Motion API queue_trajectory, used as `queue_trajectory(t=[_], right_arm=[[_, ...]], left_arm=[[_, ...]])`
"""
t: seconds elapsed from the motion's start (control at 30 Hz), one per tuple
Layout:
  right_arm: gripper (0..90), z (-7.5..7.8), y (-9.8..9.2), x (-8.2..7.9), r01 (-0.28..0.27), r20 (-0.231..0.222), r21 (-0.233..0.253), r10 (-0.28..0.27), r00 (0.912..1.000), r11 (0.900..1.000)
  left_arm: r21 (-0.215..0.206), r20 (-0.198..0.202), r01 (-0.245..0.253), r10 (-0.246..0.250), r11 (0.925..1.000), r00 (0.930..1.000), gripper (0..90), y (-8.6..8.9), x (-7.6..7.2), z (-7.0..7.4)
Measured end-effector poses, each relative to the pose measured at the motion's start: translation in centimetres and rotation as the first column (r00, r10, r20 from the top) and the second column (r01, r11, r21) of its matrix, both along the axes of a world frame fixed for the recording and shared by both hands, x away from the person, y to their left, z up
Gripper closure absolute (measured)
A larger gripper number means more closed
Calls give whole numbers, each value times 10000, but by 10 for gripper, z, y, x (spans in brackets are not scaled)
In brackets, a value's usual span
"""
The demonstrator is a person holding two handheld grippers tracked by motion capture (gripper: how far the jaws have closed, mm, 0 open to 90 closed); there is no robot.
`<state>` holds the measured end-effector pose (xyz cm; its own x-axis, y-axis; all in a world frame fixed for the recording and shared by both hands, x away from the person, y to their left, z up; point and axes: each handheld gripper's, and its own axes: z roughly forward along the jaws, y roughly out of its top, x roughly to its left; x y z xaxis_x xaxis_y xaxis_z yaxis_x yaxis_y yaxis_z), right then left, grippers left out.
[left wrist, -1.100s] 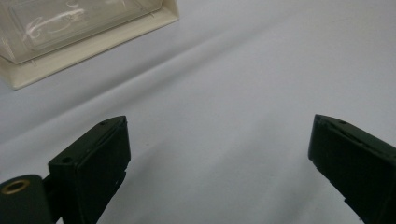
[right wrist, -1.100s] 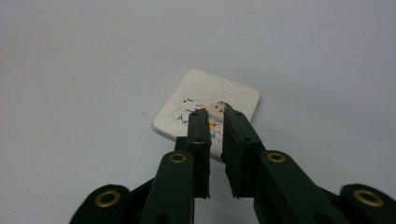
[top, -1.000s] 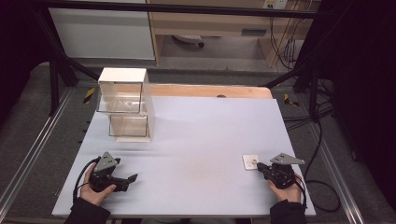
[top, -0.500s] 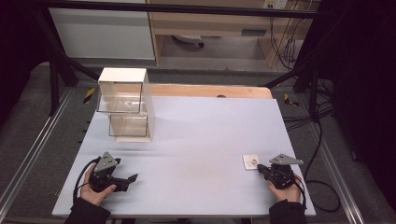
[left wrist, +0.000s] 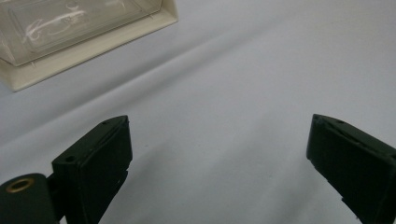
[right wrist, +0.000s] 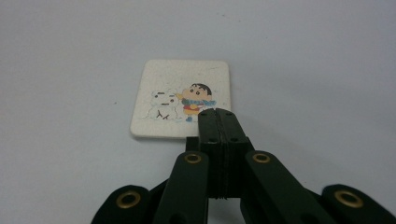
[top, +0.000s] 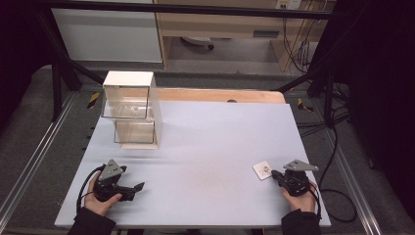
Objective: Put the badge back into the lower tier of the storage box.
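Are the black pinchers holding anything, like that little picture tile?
Nothing is held. The right gripper is shut empty above the small white square cartoon tile; the left gripper is open over the pale table.

The square coaster looks matt and grainy (printed cartoon), on a smooth matt table.

White cartoon-printed tile, pale lavender table, black fingers
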<state>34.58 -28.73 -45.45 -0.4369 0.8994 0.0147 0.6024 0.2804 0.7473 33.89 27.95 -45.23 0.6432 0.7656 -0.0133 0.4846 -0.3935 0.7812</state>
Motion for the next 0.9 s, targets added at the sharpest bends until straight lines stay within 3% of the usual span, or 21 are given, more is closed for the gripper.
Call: queue_trajectory(t=[0.43,0.53,0.7,0.73,0.77,0.9], right_arm=[[890,0,-3,2,16,52,-111,-16,10000,9999],[846,4,-3,-1,-145,205,51,144,9997,9999],[623,7,-2,-2,-328,29,518,327,9995,9981],[623,7,-2,-2,-328,29,518,327,9995,9981],[506,7,-2,-1,-406,12,578,405,9992,9975],[373,6,0,-1,-505,32,518,504,9987,9974]], left_arm=[[3,3,-1,1,10000,10000,64,0,0,0],[7,-6,-8,8,10000,10000,64,0,0,0],[16,-15,-16,16,10000,10000,64,0,0,0],[16,-15,-16,16,10000,10000,64,0,0,0],[29,-15,-19,19,10000,10000,64,0,0,0],[48,-19,-26,26,10000,10000,64,0,1,0]])
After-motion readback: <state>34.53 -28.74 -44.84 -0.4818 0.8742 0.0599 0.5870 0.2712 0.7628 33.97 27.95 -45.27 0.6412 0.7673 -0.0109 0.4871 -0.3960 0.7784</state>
